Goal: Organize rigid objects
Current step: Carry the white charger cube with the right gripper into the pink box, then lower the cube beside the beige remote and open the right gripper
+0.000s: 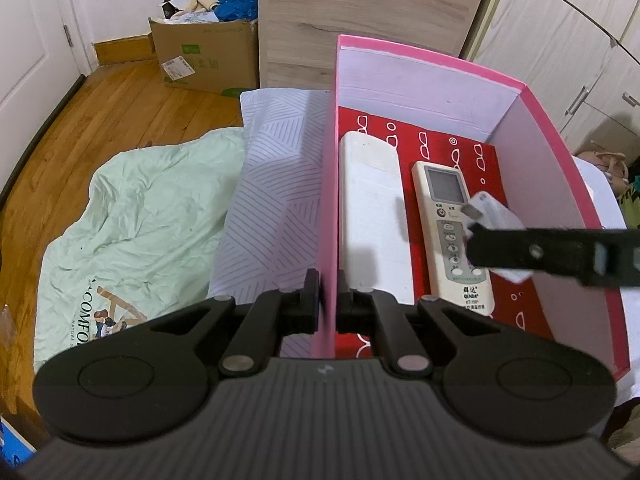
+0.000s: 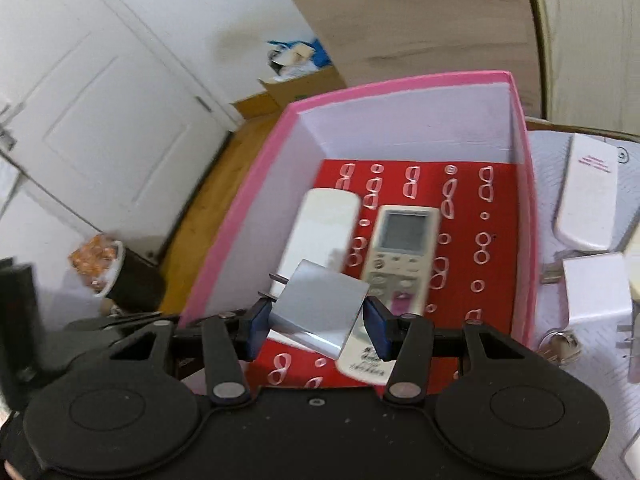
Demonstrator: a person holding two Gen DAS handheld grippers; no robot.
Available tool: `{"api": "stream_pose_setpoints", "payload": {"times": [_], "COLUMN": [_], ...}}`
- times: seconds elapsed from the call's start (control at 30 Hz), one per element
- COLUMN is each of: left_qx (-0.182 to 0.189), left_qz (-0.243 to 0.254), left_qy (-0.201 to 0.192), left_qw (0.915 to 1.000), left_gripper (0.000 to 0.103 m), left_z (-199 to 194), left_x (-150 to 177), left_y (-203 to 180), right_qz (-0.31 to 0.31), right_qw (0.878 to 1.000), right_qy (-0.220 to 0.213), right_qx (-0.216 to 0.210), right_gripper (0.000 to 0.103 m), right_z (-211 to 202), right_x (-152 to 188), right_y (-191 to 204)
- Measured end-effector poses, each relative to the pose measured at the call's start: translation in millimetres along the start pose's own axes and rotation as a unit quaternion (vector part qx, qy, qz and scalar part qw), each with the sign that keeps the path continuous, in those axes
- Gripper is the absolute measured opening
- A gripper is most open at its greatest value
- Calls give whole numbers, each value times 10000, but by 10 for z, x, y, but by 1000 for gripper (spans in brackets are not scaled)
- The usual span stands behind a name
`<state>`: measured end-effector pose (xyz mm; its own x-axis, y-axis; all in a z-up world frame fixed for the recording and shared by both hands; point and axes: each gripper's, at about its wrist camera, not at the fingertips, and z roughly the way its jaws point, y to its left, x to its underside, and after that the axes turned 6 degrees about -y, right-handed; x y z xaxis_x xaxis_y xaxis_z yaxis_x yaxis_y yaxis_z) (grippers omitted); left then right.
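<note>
Left tongs (image 1: 329, 304): together on the near-left wall of the pink cardboard box (image 1: 560, 184), one pad each side of the thin wall; the likely purpose is to keep the box from sliding on the bed while things go in.
Right tongs (image 2: 316, 328): clamped on a white plug-in charger block (image 2: 320, 312), pads pressing its two flat sides, its metal prongs pointing away to the left; it hangs over the near part of the box, above the lower end of the remote, apparently on its way to be set down inside.
Box floor: a red liner printed with white spectacle shapes (image 2: 480, 208); bare red at the right looks like the free spot for the charger.
Already in the box: a plain white flat oblong case (image 1: 368, 208) lies along the left wall; just right of it a cream air-conditioner remote with a grey screen and buttons (image 1: 448, 220) lies face up, parallel to it, which packs long things side by side.
Waiting outside, right of the box: a white remote-shaped case with pink lettering (image 2: 588, 196) and, nearer, another white charger block (image 2: 596, 292), both on the pale striped sheet (image 1: 272, 184).
Far: a brown cardboard carton of clutter (image 1: 208, 56) on the wooden floor (image 1: 120, 120).
</note>
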<state>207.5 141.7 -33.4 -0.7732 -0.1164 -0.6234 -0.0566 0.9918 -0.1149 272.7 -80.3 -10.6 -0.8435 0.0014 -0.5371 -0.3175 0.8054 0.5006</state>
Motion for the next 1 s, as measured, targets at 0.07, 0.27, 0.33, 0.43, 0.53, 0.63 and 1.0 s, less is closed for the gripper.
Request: {"api": "stream_pose_setpoints", "payload": {"times": [0.07,0.27,0.33,0.43,0.53,0.63,1.0], "left_qx": [6,33,50,31,22,65,88], "left_qz": [7,37,34,113,148,140,142], "left_qy": [2,-16,-18,-25,-28,-30,-25], "left_qw": [10000,10000,10000,9999,9999,9999,9999], "left_gripper": [6,6,6,6,6,6,6], "left_z": [-2,-9,-11,-5,-5,-10,-6], "left_x": [-1,10,14,11,15,19,16], "left_y": [1,5,7,-15,-29,-14,-3], "right_qz": [229,828,755,1034,1039,939,49], "right_qw": [9997,9957,9965,9937,9929,9934,9902], "right_qy": [73,300,331,411,349,346,0], "right_qx": [-64,-298,-120,122,472,560,1398], "right_gripper": [56,56,55,55,56,55,57], "right_z": [68,264,329,444,539,570,543], "right_x": [-27,-85,-87,-91,-104,-118,-212], "right_y": [-43,-27,17,-19,5,39,24]}}
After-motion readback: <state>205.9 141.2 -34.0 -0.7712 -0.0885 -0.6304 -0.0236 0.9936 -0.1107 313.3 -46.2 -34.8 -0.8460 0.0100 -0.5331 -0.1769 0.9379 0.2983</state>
